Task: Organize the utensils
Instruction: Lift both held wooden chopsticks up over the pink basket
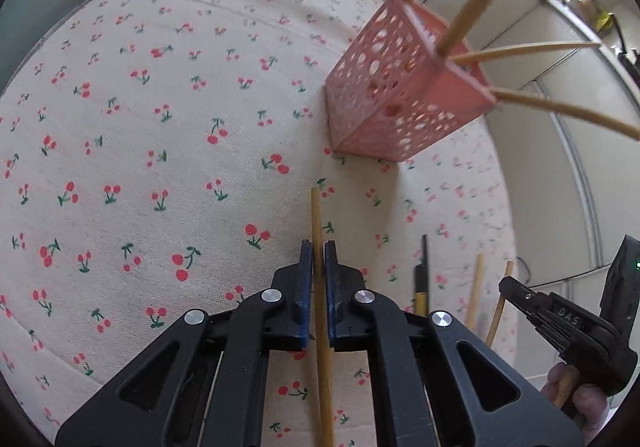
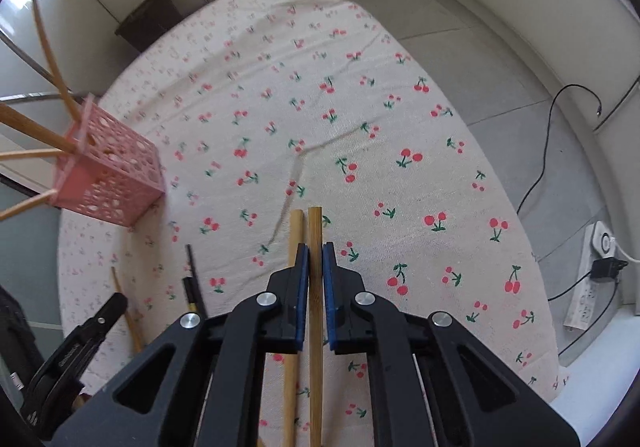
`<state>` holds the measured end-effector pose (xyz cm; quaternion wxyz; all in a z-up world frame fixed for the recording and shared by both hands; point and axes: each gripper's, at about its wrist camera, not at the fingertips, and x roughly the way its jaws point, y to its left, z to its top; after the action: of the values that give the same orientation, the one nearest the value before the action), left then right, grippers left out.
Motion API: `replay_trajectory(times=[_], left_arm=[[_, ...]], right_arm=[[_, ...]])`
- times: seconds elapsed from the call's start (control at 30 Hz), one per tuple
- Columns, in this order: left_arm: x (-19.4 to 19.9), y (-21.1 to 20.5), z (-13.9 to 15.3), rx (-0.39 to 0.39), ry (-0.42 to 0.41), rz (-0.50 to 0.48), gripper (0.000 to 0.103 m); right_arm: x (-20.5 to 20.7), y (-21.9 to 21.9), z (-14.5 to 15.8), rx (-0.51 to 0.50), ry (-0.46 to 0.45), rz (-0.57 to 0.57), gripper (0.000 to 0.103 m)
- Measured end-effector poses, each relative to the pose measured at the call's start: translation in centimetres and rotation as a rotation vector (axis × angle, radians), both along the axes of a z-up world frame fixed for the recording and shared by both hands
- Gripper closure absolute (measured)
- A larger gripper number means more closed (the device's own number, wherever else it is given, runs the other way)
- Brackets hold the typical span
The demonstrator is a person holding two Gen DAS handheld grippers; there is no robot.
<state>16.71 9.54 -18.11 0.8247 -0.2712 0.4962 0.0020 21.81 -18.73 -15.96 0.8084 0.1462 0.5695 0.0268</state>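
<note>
Left gripper [image 1: 319, 259]: blue-padded jaws clamped on a thin bamboo chopstick [image 1: 318, 231]; its tip sticks out just past the pads, and its length runs back between the black linkages.
Right gripper [image 2: 316, 259]: jaws pinched on a thicker bamboo chopstick [image 2: 315, 231] with a squared end.
Beside the right grip: a second bamboo stick [image 2: 295, 247] lies just to the left of the left pad, outside the jaws; whether it touches the pad cannot be told.
Loose on the cloth: a black chopstick with a yellow band [image 2: 192, 279] and a pale bamboo chopstick [image 2: 124, 303], near each other between the two grippers.
Holder: pink perforated utensil holder [image 1: 394, 95] stands on the cherry-print tablecloth [image 1: 160, 127], well ahead of both grippers; several bamboo chopsticks [image 1: 472, 11] lean out of its top.
Left view only: the right gripper from its side, a bit of the person's hand [image 1: 580, 399] under it, shelves with clutter at the top right.
Right view only: a grey floor, a white power strip [image 2: 592, 275] with a black adapter and cables, a dark bin [image 2: 148, 23] beyond the table.
</note>
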Motion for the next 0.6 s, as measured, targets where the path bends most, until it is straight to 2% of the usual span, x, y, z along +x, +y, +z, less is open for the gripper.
replay_trajectory(times=[0.17, 0.3, 0.47, 0.6], left_arm=[[-0.9, -0.1, 2.5, 0.006, -0.075, -0.031, 0.098], [-2.1, 0.1, 5.4, 0.012, -0.165, -0.031, 0.098], [-4.3, -0.1, 10.0, 0.076, -0.322, -0.043, 0.098], [-6.4, -0.5, 12.6, 0.134, -0.418, -0.043, 0.098]], right_arm=[[-1.9, -0.7, 3.6, 0.069, -0.100, 0.014, 0.096], [-3.3, -1.4, 6.2, 0.115, -0.174, 0.016, 0.095], [-5.5, -1.8, 9.7, 0.156, -0.276, 0.043, 0.095], [-7.1, -1.8, 11.9, 0.177, -0.339, 0.066, 0.095]])
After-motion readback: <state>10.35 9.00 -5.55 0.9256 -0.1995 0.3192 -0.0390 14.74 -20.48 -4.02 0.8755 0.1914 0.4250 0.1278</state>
